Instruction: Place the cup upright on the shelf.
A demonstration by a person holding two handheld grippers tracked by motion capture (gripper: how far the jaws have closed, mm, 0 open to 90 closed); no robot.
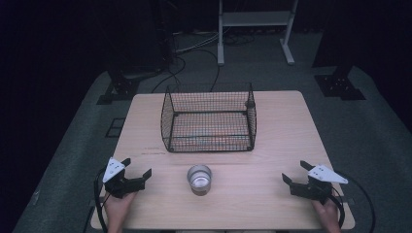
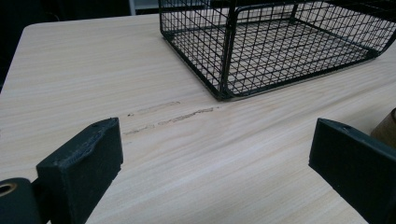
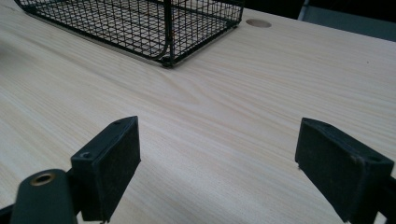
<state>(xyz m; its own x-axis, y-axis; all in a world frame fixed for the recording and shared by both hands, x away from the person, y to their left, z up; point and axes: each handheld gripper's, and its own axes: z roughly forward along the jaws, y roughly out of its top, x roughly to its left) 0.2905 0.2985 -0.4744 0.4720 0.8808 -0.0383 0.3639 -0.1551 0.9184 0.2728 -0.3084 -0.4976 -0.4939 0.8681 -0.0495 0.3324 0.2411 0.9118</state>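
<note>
A shiny cup (image 1: 199,178) stands near the front edge of the tabletop (image 1: 282,131), just before the wire basket (image 1: 210,118), between the left gripper (image 1: 138,168) and right gripper (image 1: 294,172), both with jaws wide apart, holding nothing.

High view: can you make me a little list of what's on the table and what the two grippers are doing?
table: light wood
wire basket: black, empty, at the middle back
cup: shiny metal, upright, in front of the basket
left gripper: jaws open, nothing between them, left of the cup
right gripper: jaws open, nothing between them, right of the cup
</note>
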